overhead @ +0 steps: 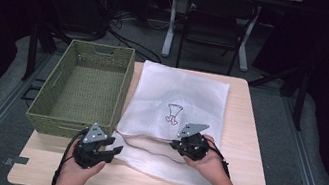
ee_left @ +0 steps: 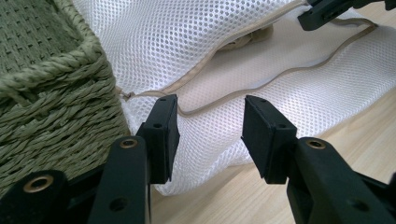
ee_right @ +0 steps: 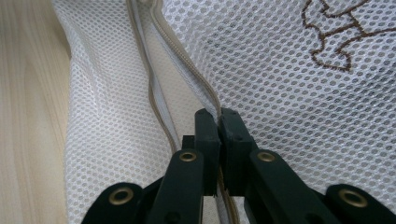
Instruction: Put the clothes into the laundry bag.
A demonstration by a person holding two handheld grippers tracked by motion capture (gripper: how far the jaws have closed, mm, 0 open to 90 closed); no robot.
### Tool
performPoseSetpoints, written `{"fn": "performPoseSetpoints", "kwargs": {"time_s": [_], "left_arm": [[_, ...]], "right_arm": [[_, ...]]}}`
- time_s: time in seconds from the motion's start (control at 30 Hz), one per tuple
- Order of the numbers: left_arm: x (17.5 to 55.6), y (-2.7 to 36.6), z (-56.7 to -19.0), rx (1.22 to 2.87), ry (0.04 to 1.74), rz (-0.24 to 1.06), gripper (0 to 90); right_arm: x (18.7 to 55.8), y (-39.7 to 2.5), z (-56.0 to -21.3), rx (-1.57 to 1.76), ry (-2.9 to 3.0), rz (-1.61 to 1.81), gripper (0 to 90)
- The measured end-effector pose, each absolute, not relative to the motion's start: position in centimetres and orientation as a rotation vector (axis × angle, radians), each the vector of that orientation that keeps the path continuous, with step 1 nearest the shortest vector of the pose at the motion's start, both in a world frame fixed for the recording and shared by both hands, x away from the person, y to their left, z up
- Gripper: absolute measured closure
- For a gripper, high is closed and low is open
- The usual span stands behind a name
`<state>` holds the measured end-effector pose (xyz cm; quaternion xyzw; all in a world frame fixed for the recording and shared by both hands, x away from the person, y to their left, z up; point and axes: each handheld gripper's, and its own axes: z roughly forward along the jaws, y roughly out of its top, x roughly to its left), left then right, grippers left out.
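While the right gripper [ee_right: 219,122] is clamped on the upper zip edge of the white mesh laundry bag [overhead: 187,96], the left gripper [ee_left: 210,128] sits released w/ jaws spread, bag's corner just ahead of it, green wicker basket [overhead: 83,84] just to its left. Judging by this, bag mouth is partly open; left side not yet gripped, so opening it fully is left.

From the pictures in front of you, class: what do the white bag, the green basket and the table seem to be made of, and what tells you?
Bag: white mesh fabric, probably synthetic; small holes show across it, with a beige zip edge.
Basket: olive woven cord or paper rope; twisted strands on its rim.
Table: pale wood or laminate, matt; straight grain lines.
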<state>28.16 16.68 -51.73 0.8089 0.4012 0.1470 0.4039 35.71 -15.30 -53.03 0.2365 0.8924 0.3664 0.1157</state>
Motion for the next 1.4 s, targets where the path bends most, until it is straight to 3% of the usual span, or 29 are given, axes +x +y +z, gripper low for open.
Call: {"fn": "performPoseSetpoints", "kwargs": {"time_s": [1.07, 1.4], "left_arm": [[28.7, 15.5, -51.9, 2.072, 0.958, 0.365, 53.9], [28.8, 15.4, -52.1, 2.079, 0.961, 0.356, 53.6]], "right_arm": [[35.4, -16.9, -54.1, 0.747, 2.628, 0.991, 85.7], [35.4, -16.7, -54.3, 0.751, 2.629, 0.991, 76.4]]}}
